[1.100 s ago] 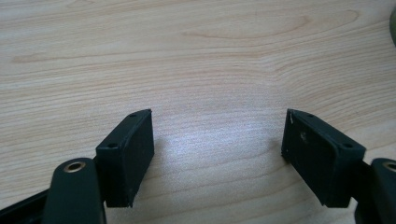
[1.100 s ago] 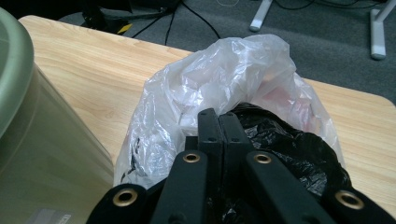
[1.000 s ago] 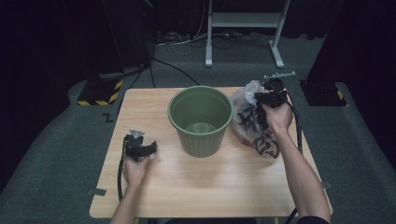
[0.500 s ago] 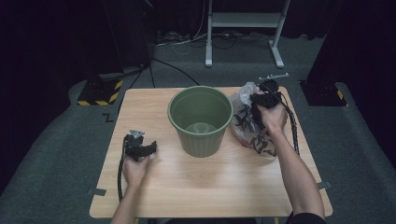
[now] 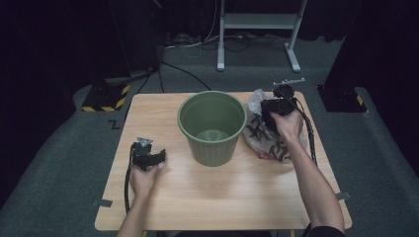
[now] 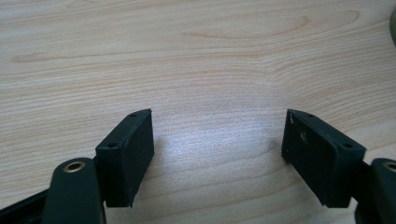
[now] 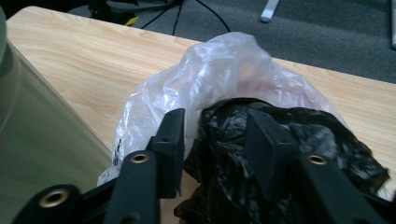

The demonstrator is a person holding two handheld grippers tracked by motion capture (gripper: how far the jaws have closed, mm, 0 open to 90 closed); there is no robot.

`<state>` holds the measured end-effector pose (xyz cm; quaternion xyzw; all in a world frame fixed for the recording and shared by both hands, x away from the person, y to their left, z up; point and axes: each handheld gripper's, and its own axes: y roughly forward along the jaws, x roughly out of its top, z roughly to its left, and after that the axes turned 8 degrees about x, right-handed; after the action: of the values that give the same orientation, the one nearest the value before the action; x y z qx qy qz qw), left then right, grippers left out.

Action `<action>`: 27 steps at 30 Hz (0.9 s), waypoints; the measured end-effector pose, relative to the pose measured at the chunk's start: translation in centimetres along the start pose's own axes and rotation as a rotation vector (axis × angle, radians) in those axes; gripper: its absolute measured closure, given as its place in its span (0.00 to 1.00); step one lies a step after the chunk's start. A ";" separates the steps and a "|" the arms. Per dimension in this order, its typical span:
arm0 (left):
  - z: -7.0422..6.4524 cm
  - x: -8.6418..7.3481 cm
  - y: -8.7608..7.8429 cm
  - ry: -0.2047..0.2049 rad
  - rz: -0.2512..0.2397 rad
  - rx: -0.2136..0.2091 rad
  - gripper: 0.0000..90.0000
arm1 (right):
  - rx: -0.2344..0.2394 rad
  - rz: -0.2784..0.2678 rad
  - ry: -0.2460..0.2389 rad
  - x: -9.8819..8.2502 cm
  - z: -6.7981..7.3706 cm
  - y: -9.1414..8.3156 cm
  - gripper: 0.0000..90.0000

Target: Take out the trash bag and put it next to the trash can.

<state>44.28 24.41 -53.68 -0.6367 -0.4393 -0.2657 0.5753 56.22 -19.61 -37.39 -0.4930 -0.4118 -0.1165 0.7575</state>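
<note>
Right tool (image 5: 271, 120) has dropped lower onto the crumpled plastic bag (image 5: 269, 137), jaws straddling its black part but not clamped yet. Bag sits right of the green bucket (image 5: 212, 127) on the tabletop (image 5: 217, 197). Left tool (image 6: 217, 154) rests gaping, well away.

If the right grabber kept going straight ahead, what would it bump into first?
Probably the crumpled black plastic bag between the right gripper's jaws, with the clear plastic bag just behind it; depth is hard to judge.

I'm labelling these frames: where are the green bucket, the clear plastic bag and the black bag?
green bucket (image 5: 213, 148), high view, front outer wall.
clear plastic bag (image 7: 219, 60), right gripper view, crumpled top.
black bag (image 7: 224, 154), right gripper view, between the jaws.
</note>
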 end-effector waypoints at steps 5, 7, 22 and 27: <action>0.0 0.0 0.0 -0.001 -0.001 0.000 0.28 | 0.014 -0.008 0.007 -0.1 -0.1 -0.5 0.56; 0.0 0.0 0.0 0.000 0.000 0.000 0.28 | 0.027 -0.024 0.018 -0.3 -0.3 -0.8 0.56; 0.0 0.0 0.0 0.000 0.000 0.000 0.28 | 0.047 -0.065 -0.016 -2.1 -0.2 -2.6 0.77; 0.0 0.0 0.0 0.000 -0.001 0.000 0.28 | 0.047 -0.106 -0.011 -3.1 -0.3 -3.6 0.72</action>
<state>44.29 24.41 -53.68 -0.6366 -0.4397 -0.2657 0.5752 52.25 -22.33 -37.37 -0.4530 -0.4441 -0.1440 0.7595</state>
